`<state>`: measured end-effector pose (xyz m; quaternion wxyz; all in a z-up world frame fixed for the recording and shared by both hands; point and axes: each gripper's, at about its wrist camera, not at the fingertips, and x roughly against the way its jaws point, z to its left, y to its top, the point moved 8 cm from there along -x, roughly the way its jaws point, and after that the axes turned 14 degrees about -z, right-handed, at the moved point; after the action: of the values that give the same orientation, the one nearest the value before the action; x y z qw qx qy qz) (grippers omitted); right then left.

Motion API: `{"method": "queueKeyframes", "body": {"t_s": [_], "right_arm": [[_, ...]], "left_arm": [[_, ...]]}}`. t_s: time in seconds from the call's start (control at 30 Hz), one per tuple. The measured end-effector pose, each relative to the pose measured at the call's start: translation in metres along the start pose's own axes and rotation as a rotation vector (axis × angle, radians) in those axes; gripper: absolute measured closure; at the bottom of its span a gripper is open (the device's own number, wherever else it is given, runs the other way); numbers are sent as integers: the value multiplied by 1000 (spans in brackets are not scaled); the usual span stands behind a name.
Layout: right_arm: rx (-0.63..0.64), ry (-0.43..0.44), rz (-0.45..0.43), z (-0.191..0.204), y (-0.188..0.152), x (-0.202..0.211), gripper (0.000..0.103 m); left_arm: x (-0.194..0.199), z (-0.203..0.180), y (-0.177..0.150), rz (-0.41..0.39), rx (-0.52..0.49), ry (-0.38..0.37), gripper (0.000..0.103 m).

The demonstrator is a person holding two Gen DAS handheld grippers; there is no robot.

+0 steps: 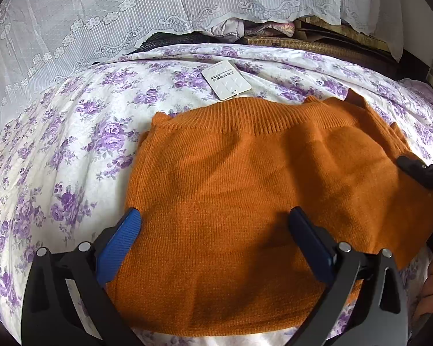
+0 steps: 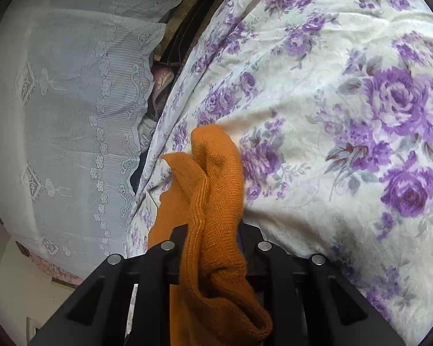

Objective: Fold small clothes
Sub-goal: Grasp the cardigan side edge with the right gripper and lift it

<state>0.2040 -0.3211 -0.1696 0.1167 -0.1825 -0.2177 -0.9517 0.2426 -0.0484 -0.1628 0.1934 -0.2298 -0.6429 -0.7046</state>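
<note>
An orange knit sweater [image 1: 245,201] lies on a bed with a purple-flowered sheet [image 1: 72,144], ribbed hem toward the far side. A white paper tag [image 1: 226,79] lies just beyond the hem. My left gripper [image 1: 213,219] is open above the sweater, its blue-padded fingers [image 1: 121,245] spread over the near part of the garment. My right gripper [image 2: 213,230] is shut on a bunched fold of the sweater [image 2: 216,187] at its right edge. That gripper shows in the left wrist view as a black shape [image 1: 424,173] at the right.
White lace fabric [image 1: 101,23] hangs across the back of the bed, with bundled clothes [image 1: 245,28] and a woven mat [image 1: 317,46] behind it. The flowered sheet [image 2: 346,115] spreads to the right of the sweater.
</note>
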Motion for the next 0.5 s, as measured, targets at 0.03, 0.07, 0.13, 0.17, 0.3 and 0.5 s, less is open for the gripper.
{"method": "queueKeyframes", "body": {"t_s": [0.03, 0.07, 0.13, 0.17, 0.3, 0.5], "right_arm": [[-6, 9, 6, 0, 0, 0, 81], [-8, 9, 10, 1, -1, -2, 81], [1, 7, 22, 1, -1, -7, 81], [11, 7, 33, 2, -1, -9, 81], [45, 8, 55, 5, -3, -12, 84], [121, -8, 22, 13, -5, -10, 84]], "left_arm": [[0, 0, 0, 0, 1, 1, 4], [0, 0, 0, 0, 1, 1, 4], [0, 0, 0, 0, 1, 2, 4], [0, 0, 0, 0, 2, 1, 4], [1, -1, 0, 0, 3, 0, 4], [2, -1, -1, 0, 9, -5, 4]]}}
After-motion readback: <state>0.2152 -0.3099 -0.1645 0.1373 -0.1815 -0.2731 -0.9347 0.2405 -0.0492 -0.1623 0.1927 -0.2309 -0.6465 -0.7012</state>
